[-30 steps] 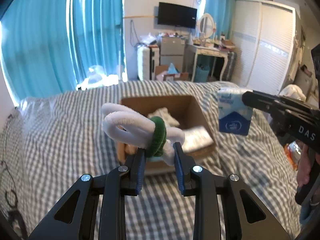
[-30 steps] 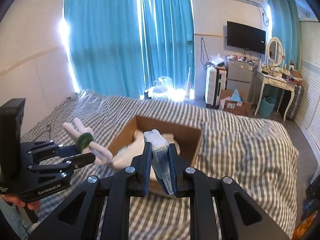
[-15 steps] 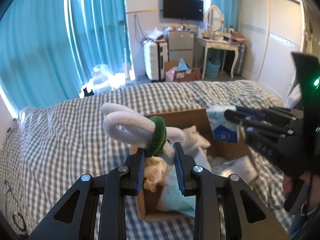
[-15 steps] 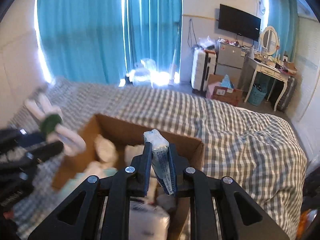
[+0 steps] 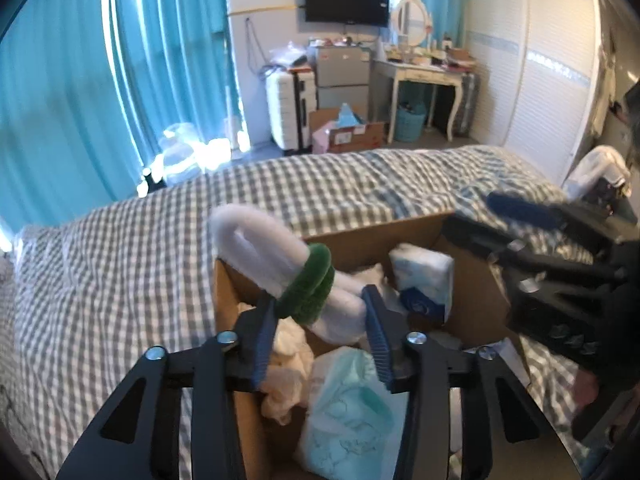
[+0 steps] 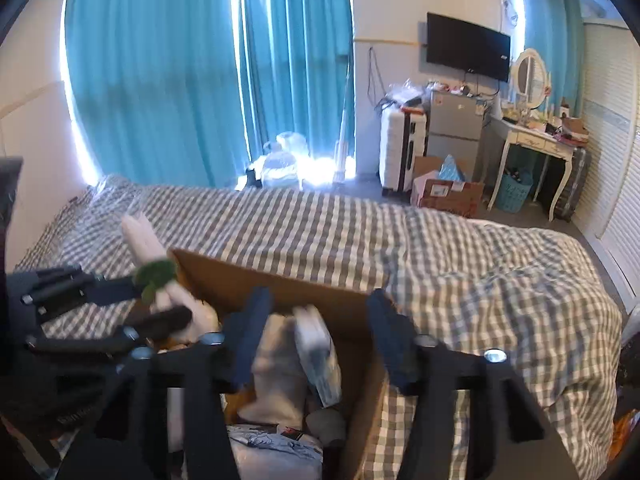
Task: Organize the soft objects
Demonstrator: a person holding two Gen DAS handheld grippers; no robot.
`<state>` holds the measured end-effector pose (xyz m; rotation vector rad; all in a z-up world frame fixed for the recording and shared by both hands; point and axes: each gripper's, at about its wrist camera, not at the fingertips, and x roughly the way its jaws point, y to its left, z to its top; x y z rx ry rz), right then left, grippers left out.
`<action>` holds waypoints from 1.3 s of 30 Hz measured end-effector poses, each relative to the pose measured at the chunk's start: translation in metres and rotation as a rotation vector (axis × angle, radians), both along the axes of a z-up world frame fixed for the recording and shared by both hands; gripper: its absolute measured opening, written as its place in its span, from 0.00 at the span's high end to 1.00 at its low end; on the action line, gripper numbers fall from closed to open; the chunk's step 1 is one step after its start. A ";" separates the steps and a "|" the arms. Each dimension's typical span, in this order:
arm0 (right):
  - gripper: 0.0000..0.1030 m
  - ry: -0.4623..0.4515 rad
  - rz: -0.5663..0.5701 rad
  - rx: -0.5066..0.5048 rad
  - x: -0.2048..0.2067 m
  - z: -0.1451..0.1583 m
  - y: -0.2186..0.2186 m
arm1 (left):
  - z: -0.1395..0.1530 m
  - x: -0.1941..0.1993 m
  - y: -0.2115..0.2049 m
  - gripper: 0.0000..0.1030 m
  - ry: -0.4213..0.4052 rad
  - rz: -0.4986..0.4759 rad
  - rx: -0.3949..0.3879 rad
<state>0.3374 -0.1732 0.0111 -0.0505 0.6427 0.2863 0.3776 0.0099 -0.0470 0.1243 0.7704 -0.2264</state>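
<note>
Seen from the left wrist, the left claw sits over the near end of the cardboard box on the checked bed. Its fingers are parted fairly wide, with the white fuzzy toy, banded by a green loop, between them; it leans against the left finger, and whether the right finger touches it cannot be told. Inside the box, a tissue pack lies toward 1 o'clock, crumpled pale cloth at 7 o'clock, and a light-blue plastic packet nearest the camera. At 3 o'clock the right claw is blurred.

From the right wrist, the right claw stands wide open above the box, holding nothing. Below its gap the tissue pack is blurred and lies apart from both fingers, among pale cloth. At 9 o'clock the left claw carries the white fuzzy toy over the box's left edge.
</note>
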 end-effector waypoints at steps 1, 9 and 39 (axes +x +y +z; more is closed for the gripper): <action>0.48 -0.012 -0.007 0.008 -0.005 0.005 -0.003 | 0.001 -0.002 -0.002 0.50 -0.001 0.006 0.013; 0.48 -0.058 -0.030 0.007 -0.053 0.052 -0.018 | 0.046 -0.048 0.000 0.47 -0.082 0.039 0.032; 0.00 -0.212 -0.097 0.068 -0.265 0.106 -0.041 | 0.113 -0.259 0.036 0.16 -0.476 0.218 -0.048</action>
